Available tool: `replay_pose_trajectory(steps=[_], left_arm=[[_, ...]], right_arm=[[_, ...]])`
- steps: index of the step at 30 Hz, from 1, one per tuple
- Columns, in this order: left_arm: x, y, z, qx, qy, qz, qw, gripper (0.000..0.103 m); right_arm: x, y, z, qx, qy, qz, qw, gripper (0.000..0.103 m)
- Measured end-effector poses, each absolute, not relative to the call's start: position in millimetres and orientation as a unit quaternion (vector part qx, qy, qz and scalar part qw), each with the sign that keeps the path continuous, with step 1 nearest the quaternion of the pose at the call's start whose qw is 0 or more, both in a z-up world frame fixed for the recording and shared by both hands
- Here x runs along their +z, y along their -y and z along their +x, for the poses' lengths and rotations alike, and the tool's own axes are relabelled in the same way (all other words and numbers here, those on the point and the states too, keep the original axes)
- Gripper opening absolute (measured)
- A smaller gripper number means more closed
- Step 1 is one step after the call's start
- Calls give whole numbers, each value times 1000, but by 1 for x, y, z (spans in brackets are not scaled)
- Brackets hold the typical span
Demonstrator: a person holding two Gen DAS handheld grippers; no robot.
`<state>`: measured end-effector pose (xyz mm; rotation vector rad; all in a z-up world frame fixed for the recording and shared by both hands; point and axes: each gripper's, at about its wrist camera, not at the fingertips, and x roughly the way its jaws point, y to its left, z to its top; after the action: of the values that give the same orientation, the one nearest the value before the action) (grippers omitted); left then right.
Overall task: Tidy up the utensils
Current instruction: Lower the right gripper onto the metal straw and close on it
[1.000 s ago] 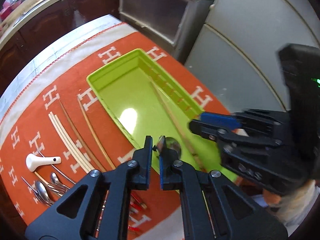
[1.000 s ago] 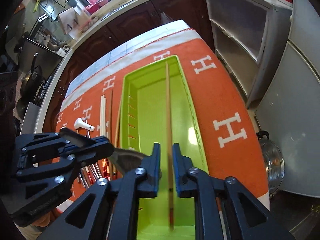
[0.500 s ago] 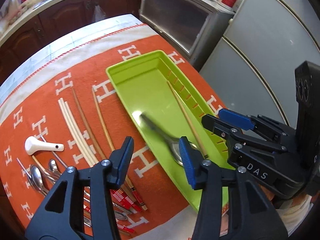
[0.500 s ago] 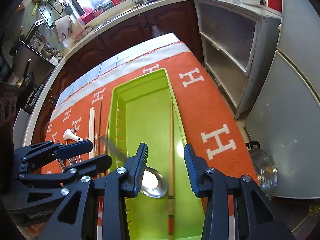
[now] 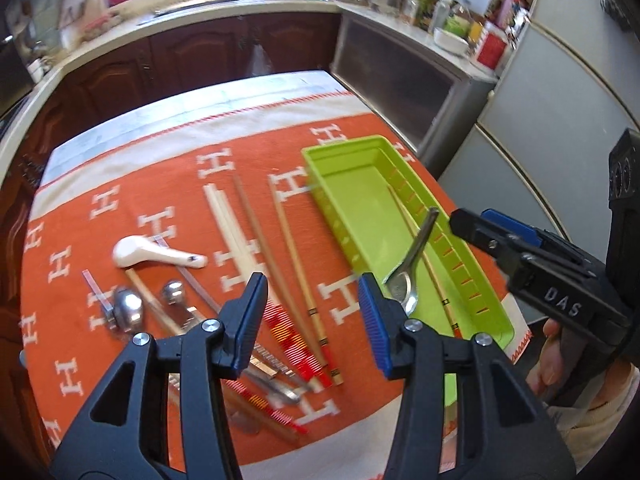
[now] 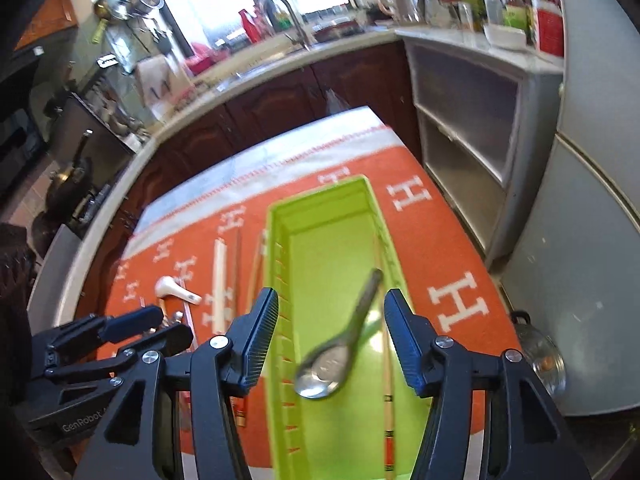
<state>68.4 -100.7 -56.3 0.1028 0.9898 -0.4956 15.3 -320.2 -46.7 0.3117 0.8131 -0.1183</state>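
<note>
A lime green tray (image 5: 360, 200) lies on an orange cloth. Inside it rest a metal spoon (image 5: 412, 256) and one chopstick (image 5: 436, 280) along the right wall. My left gripper (image 5: 310, 292) hovers open over the cloth left of the tray, with nothing between its fingers. Under it lie loose chopsticks (image 5: 232, 224), a white ceramic spoon (image 5: 152, 254) and metal spoons (image 5: 128, 308). My right gripper (image 6: 332, 300) hangs above the tray (image 6: 320, 248) with its jaws opening. The spoon (image 6: 340, 344) lies free below them, beside the chopstick (image 6: 386, 360).
The right gripper (image 5: 500, 232) reaches in over the tray's right rim, and a hand holds it at the lower right. A grey cabinet (image 6: 460, 128) and a fridge (image 6: 592, 240) stand right of the table. A steel pot (image 6: 540, 364) sits on the floor.
Both grippers went from shut to open. The left one let the metal spoon drop into the tray and swung left over the cloth. The right one released the chopstick and drew back.
</note>
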Motion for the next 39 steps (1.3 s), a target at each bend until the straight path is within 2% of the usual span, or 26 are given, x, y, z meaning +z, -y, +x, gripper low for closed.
replay_pose_trajectory(steps=[8, 9, 11, 16, 17, 19, 24, 25, 29, 33, 35, 39], left_arm=[[-28, 30, 54, -195, -446, 32, 873, 44], [-25, 23, 51, -190, -443, 34, 876, 44], [-17, 4, 45, -181, -434, 24, 882, 44], [-14, -39, 38, -147, -440, -9, 886, 44], [-15, -45, 37, -139, -438, -8, 888, 44], [-18, -57, 37, -123, -439, -6, 890, 52], [-38, -86, 42, -84, -448, -23, 890, 53], [-45, -91, 45, -80, -455, -30, 886, 53], [-80, -107, 57, -74, -486, -56, 869, 53], [-116, -111, 71, -77, -513, -91, 850, 51], [-131, -112, 79, -77, -523, -102, 843, 47], [-152, -107, 93, -74, -537, -108, 833, 43]], right_arm=[[-21, 267, 9, 14, -393, 114, 912, 61], [-18, 259, 8, 17, -394, 103, 913, 63], [-12, 240, 7, 25, -390, 80, 917, 76], [0, 191, 12, 42, -384, 21, 922, 85], [1, 182, 13, 50, -386, 16, 921, 86], [2, 162, 18, 60, -391, 3, 919, 86], [-14, 133, 38, 74, -418, -18, 905, 85], [-21, 131, 45, 78, -427, -16, 901, 84], [-49, 126, 67, 98, -463, -5, 881, 62], [-82, 124, 90, 109, -499, 6, 860, 49], [-96, 122, 99, 115, -514, 15, 850, 36], [-121, 118, 117, 122, -535, 17, 836, 28]])
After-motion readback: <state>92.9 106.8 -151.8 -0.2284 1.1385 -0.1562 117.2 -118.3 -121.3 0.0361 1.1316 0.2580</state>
